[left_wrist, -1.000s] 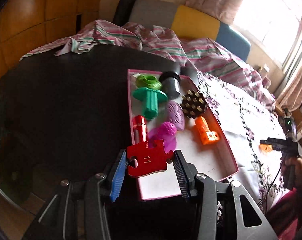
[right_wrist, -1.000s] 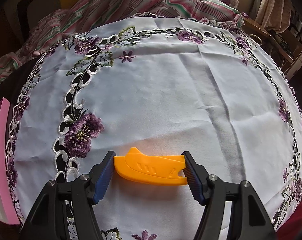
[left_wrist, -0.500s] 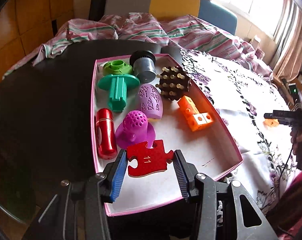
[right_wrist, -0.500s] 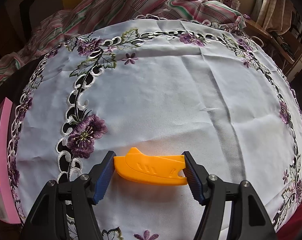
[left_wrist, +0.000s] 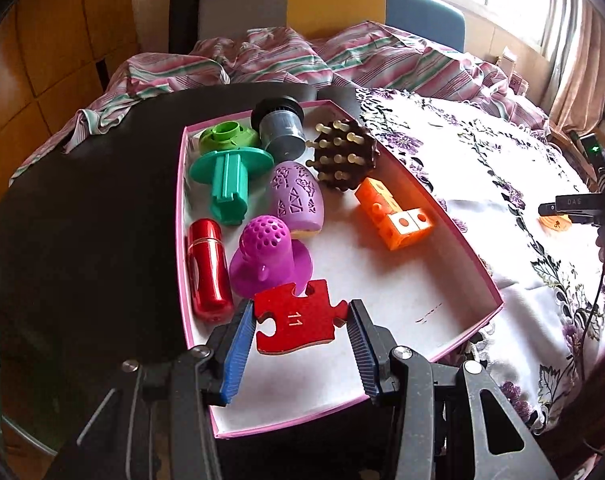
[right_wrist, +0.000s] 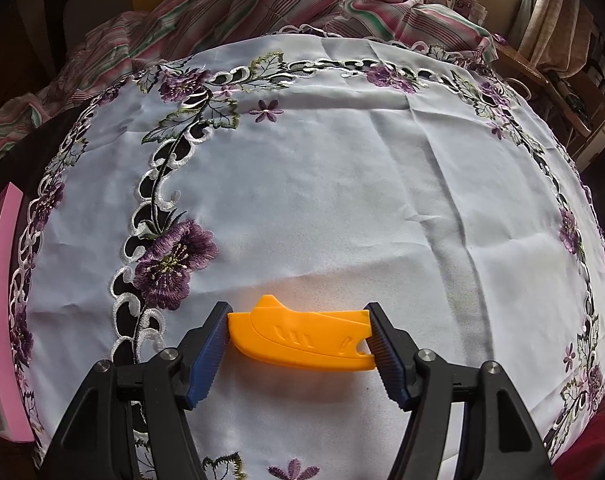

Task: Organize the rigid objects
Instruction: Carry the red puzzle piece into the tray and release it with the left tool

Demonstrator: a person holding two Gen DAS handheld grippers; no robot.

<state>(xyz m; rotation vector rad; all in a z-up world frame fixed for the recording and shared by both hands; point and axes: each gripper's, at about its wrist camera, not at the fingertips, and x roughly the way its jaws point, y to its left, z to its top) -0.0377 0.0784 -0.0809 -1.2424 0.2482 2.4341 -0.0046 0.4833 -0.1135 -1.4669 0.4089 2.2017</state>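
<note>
My left gripper (left_wrist: 298, 320) is shut on a red puzzle piece (left_wrist: 298, 322) marked 11 and holds it over the near part of the pink-rimmed box (left_wrist: 478, 264). In the box lie a red cylinder (left_wrist: 206, 268), a magenta perforated cone (left_wrist: 268, 256), a purple egg shape (left_wrist: 296, 196), a teal flanged part (left_wrist: 228, 176), a green ring (left_wrist: 226, 134), a grey cylinder (left_wrist: 280, 128), a brown pegged ball (left_wrist: 342, 156) and orange cubes (left_wrist: 394, 212). My right gripper (right_wrist: 298, 336) is shut on an orange boat-shaped piece (right_wrist: 302, 336) just above the white embroidered cloth (right_wrist: 342, 200).
The box stands on a dark round table (left_wrist: 82, 200) at the cloth's left edge; its pink rim (right_wrist: 4, 300) shows at the far left of the right wrist view. A striped blanket (left_wrist: 302, 56) and a chair (left_wrist: 326, 4) lie behind the table.
My left gripper has carried the puzzle piece forward from the box's near-left corner to over the box floor. My right gripper holds the orange piece almost in the same place.
</note>
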